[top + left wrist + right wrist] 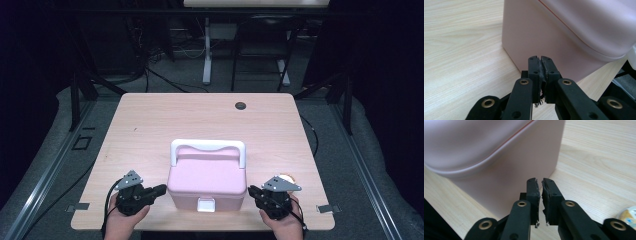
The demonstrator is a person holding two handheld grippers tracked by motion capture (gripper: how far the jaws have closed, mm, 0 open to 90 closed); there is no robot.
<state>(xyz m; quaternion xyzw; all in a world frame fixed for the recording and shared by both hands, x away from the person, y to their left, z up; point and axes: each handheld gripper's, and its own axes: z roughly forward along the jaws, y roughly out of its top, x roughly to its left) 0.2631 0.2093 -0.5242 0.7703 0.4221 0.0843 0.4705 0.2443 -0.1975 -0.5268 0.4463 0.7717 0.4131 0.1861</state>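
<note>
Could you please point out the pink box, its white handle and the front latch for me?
pink box [207, 176], high view, middle of the lid.
white handle [208, 145], high view, top bar.
front latch [205, 204], high view, white clasp on the near wall.

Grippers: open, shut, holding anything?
Left gripper: shut, empty, beside the pink box.
Right gripper: nearly shut, empty, at the box's other side.

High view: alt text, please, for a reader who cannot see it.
A pink lidded box with a white handle sits near the front of a wooden table; the left gripper and right gripper flank it, jaws nearly closed, holding nothing.
</note>
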